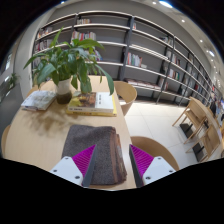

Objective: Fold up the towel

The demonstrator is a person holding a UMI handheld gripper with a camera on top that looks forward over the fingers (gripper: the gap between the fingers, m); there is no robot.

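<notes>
A dark grey-brown towel (98, 148) lies flat on the light wooden table (40, 135), near its front edge. It looks folded into a rough rectangle. My gripper (112, 160) hovers above the table's near edge with its fingers spread. The left magenta pad (83, 158) is over the towel's left part. The right magenta pad (142, 160) is just past the towel's right edge. The towel lies between and under the fingers; neither finger presses on it.
A potted green plant (66, 58) stands at the table's far end, with a book (92, 103) beside it and papers (38, 99) to its left. Wooden chairs (126, 94) stand to the right. Bookshelves (140, 45) line the back wall.
</notes>
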